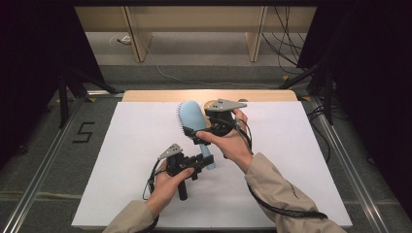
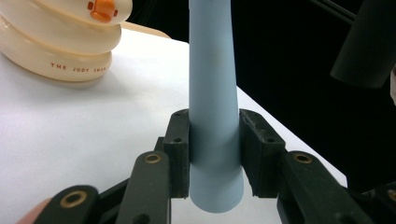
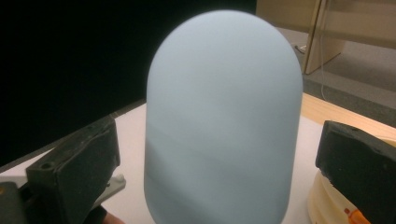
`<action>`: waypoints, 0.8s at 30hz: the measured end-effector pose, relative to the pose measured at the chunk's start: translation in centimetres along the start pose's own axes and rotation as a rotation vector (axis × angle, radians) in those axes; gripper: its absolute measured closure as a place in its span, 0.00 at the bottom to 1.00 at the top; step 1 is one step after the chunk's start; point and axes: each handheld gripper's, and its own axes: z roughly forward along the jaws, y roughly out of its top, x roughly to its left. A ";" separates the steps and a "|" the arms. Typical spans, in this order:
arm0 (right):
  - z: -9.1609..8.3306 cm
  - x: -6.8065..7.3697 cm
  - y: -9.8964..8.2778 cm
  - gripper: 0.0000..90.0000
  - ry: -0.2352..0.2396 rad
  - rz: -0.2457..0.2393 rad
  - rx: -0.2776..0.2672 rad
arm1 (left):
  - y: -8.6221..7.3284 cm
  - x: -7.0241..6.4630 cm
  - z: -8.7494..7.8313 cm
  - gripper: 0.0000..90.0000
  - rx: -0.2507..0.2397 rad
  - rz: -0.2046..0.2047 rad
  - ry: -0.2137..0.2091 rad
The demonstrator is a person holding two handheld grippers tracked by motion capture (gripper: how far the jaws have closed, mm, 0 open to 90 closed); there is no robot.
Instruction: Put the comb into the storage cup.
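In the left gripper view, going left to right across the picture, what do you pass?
Cream duck-faced object → left gripper's left-hand jaw → light blue brush handle clamped between the jaws → right-hand jaw → dark cylinder at the upper right edge.

white table top (image 1: 121, 160) | cream duck-faced toy (image 2: 60, 37) | wooden shelf (image 1: 194, 24)

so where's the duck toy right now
In the high view the duck toy sits at the table's far edge, right of the hairbrush head, behind the right gripper.
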 end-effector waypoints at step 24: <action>2.1 -0.1 2.3 0.03 -0.004 0.010 0.013 | -0.1 0.0 0.1 0.72 0.005 0.002 -0.002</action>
